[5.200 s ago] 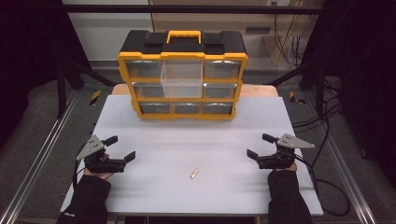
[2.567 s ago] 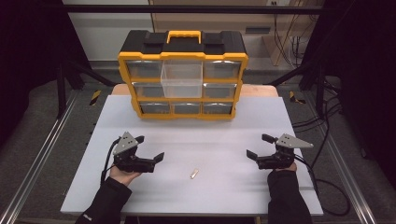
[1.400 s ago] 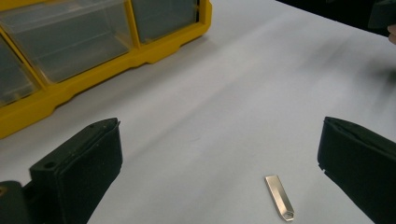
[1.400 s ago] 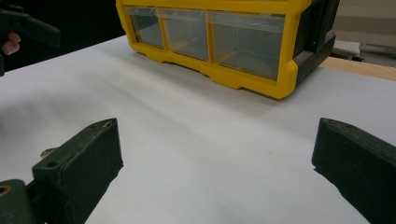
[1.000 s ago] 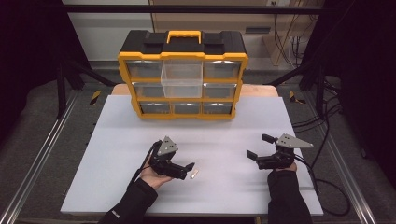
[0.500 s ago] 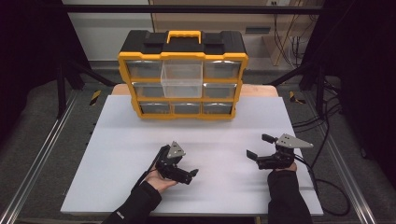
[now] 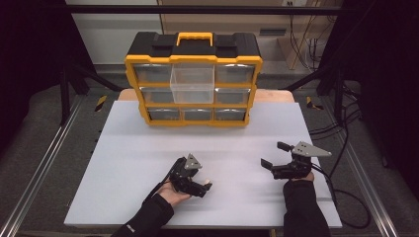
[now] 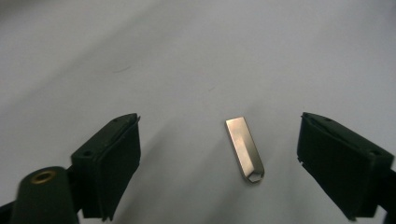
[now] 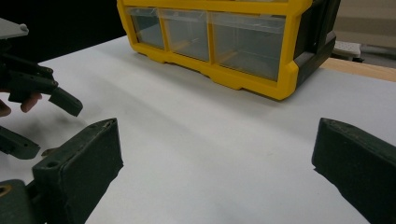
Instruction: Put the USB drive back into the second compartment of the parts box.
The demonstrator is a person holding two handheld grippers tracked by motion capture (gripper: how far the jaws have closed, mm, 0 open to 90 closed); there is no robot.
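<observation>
Since the earliest frame the left gripper has travelled from the table's left edge to the small metal piece, while the right gripper has kept its place, jaws wide apart and empty. From largest to smallest: yellow drawer organizer with one clear drawer pulled out, white table, grippers, piece. The left jaws, just closing, straddle the flat-lying piece without touching it; grasping and stowing remain.

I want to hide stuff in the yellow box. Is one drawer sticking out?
Yes, pulled out. The clear drawer in the middle column of the yellow organizer juts forward past the other drawer fronts. It looks empty.
</observation>
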